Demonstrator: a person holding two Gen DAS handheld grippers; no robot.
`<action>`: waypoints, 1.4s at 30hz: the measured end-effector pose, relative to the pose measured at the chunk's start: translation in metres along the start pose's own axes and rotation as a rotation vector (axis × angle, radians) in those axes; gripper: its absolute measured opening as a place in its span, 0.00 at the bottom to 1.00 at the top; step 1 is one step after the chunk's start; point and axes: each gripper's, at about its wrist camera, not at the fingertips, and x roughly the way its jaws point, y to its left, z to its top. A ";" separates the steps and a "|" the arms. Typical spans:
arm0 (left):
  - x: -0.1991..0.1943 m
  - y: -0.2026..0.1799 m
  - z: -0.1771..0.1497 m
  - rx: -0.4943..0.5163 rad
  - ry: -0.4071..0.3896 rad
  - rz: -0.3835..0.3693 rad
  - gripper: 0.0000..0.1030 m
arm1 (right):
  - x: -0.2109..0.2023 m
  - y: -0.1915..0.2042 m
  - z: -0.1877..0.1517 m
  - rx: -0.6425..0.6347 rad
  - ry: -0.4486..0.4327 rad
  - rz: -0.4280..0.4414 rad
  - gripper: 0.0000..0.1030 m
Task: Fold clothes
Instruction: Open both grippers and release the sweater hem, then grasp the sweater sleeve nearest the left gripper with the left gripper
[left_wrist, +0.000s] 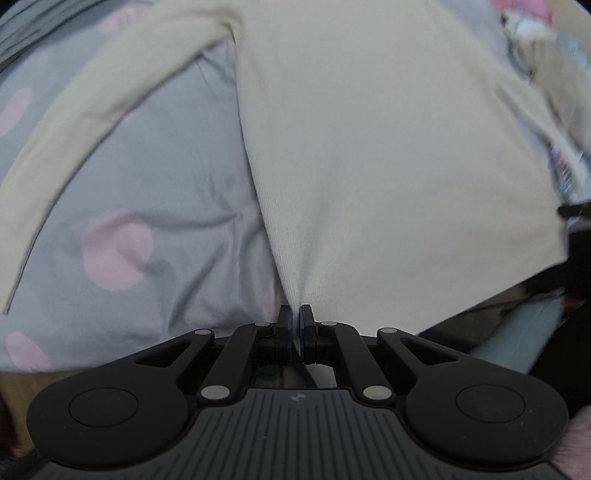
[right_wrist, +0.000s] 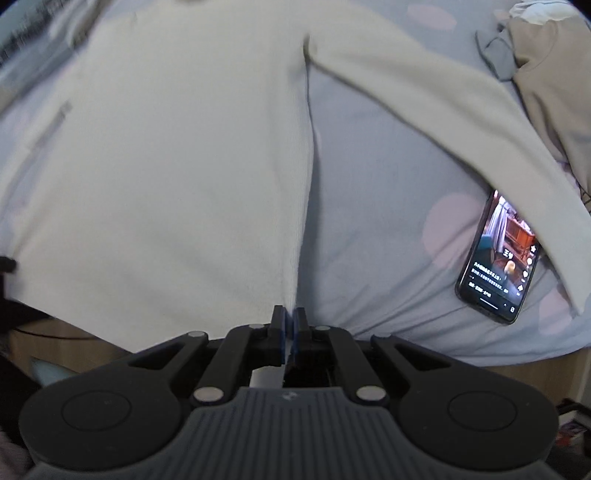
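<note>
A cream long-sleeved sweater (left_wrist: 369, 147) lies spread on a grey bed sheet with pink dots (left_wrist: 147, 192). My left gripper (left_wrist: 295, 314) is shut on the sweater's bottom left hem corner, and the cloth pulls taut from its tips. One sleeve (left_wrist: 92, 107) runs out to the left. In the right wrist view the same sweater (right_wrist: 166, 166) fills the left half, and my right gripper (right_wrist: 289, 315) is shut on its bottom right hem corner. The other sleeve (right_wrist: 443, 99) stretches out to the right over the sheet (right_wrist: 369, 221).
A phone (right_wrist: 498, 258) with a lit screen lies on the sheet at the right, partly under the sleeve end. A beige garment (right_wrist: 554, 81) is bunched at the far right. The bed's near edge and wooden floor (right_wrist: 74, 339) show below the hem.
</note>
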 end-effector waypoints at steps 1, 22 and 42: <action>0.007 0.000 0.002 0.005 0.013 0.010 0.02 | 0.005 0.001 0.001 -0.007 0.003 -0.007 0.04; -0.022 0.048 0.016 -0.187 -0.149 -0.037 0.25 | -0.003 0.004 0.016 -0.022 -0.131 0.014 0.42; -0.065 0.266 0.013 -0.702 -0.377 0.322 0.25 | 0.011 0.034 0.054 -0.056 -0.330 0.061 0.54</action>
